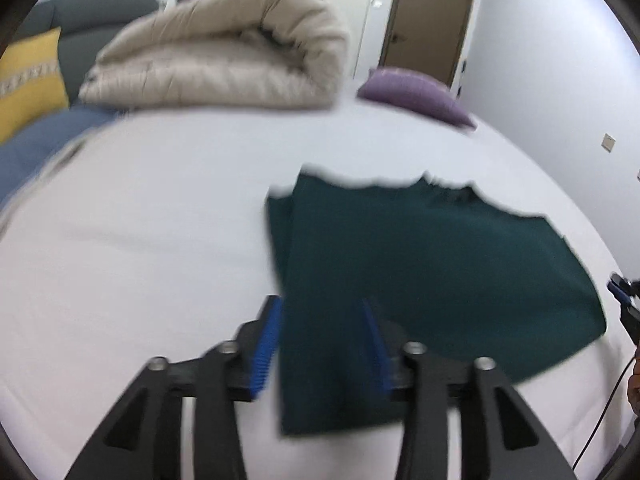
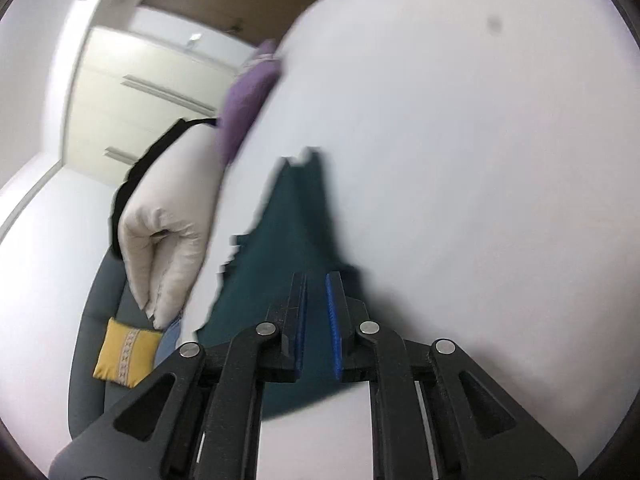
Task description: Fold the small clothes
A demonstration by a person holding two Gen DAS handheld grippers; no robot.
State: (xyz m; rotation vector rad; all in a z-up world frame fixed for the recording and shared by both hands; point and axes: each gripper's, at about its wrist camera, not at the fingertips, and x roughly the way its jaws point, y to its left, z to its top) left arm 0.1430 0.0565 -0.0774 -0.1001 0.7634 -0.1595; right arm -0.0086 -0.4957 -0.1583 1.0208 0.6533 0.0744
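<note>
The left gripper's point(image 1: 322, 340) fingers stood wide open, empty, over the dark green garment point(image 1: 420, 264) on the white bed point(image 1: 160, 208). The right gripper's point(image 2: 317, 320) gaped narrowly, apparently empty. One side looked folded; more folds remained.

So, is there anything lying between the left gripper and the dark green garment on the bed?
Nothing visible stands in the way. The left gripper is open, directly over the near edge of the dark green garment, which lies on the white bed sheet. The beige duvet and purple pillow sit far behind it.
</note>
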